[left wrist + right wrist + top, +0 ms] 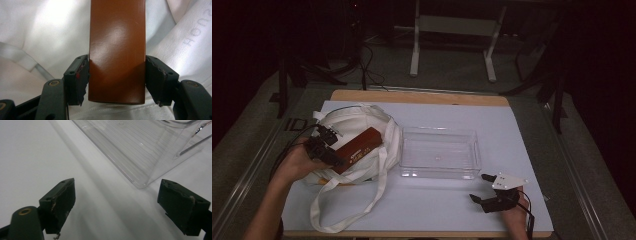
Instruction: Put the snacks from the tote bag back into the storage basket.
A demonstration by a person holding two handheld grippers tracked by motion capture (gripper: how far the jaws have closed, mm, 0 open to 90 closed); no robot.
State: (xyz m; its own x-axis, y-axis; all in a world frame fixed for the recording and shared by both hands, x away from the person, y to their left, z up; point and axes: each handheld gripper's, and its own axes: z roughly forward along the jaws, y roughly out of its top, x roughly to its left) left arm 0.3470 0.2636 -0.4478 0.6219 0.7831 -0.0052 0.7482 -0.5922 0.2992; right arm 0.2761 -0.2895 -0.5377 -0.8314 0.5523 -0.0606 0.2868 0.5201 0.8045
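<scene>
White desk (437, 210): left gripper (326, 149) fingers (76, 77) clamp brown box (358, 148) over tote bag (347, 125). Right gripper (479, 188) spread, idle beside clear tray (439, 172). Risk: end-only grip (glossy carton) could pivot, snag on bag rim.

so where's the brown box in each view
high view: the brown box lies left of centre, on the white bag, its near end in the left gripper.
left gripper view: it runs up the middle, clamped between both jaws.
right gripper view: not in it; here are the clear tray and table.
shared landmark: the white bag behind the box; the tray links high and right gripper views.
</scene>
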